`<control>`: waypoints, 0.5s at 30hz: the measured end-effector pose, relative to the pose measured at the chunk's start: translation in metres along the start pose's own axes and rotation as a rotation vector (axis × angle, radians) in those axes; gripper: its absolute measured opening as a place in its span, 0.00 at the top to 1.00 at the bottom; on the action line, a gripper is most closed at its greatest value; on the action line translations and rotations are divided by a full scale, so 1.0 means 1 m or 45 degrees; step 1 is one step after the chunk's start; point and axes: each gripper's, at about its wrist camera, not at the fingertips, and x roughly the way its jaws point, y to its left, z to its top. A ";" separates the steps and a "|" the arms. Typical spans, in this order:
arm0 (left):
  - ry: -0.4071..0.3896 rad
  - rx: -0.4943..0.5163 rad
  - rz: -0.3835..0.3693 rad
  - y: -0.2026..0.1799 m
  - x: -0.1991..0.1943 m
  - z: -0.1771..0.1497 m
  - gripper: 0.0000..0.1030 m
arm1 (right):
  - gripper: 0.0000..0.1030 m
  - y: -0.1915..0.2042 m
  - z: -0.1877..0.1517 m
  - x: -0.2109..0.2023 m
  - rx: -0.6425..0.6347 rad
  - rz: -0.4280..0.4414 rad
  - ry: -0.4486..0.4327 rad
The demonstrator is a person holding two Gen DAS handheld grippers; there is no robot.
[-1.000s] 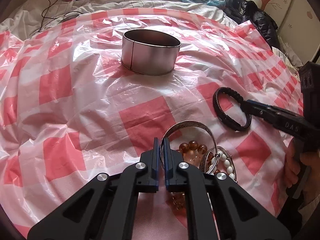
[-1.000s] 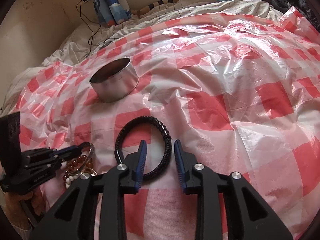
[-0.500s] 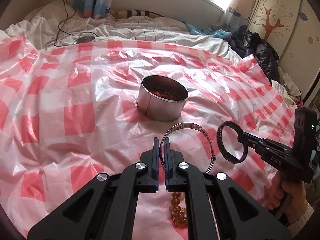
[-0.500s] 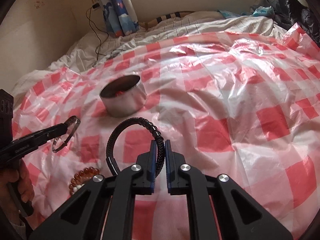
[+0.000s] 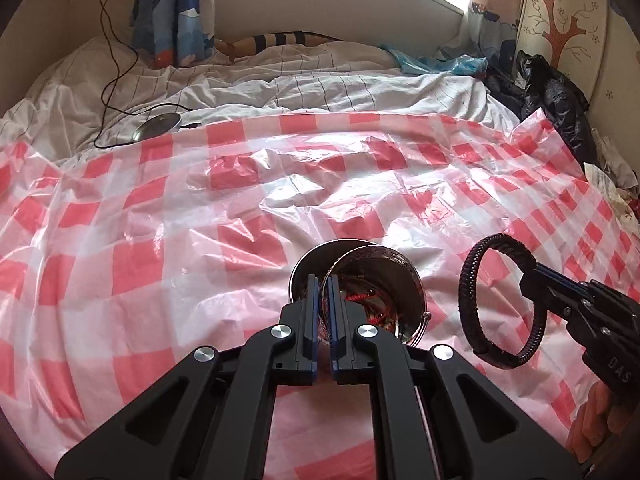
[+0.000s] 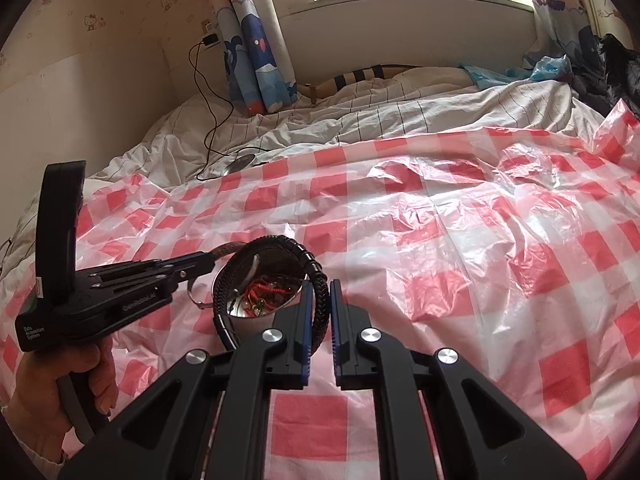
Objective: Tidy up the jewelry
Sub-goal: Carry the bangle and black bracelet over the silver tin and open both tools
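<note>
Left wrist: left gripper (image 5: 323,280) pinches silver bangle (image 5: 404,264) over tin (image 5: 304,268); right gripper (image 6: 319,288) seemingly clamps black bracelet (image 6: 296,246).

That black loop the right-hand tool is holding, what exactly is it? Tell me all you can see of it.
The black bracelet looks like braided leather or cord, a stiff closed loop with a run of ribbed, bead-like segments along one stretch. The right gripper is shut on its band, holding it upright in the air, off the checked sheet. In the right wrist view it hangs before the metal tin.
</note>
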 end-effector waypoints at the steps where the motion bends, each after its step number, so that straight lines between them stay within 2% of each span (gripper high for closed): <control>1: 0.010 0.012 0.007 -0.002 0.007 0.003 0.96 | 0.91 0.001 0.003 0.005 -0.008 -0.003 -0.001; 8: 0.101 0.083 0.044 -0.006 0.036 0.003 0.93 | 0.91 0.008 0.017 0.042 -0.056 -0.027 0.028; 13: 0.049 0.060 0.060 0.009 0.012 -0.003 0.92 | 0.91 0.015 0.014 0.060 -0.090 -0.033 0.068; 15: 0.037 0.043 0.070 0.018 -0.002 -0.007 0.89 | 0.91 0.021 0.014 0.065 -0.106 -0.022 0.079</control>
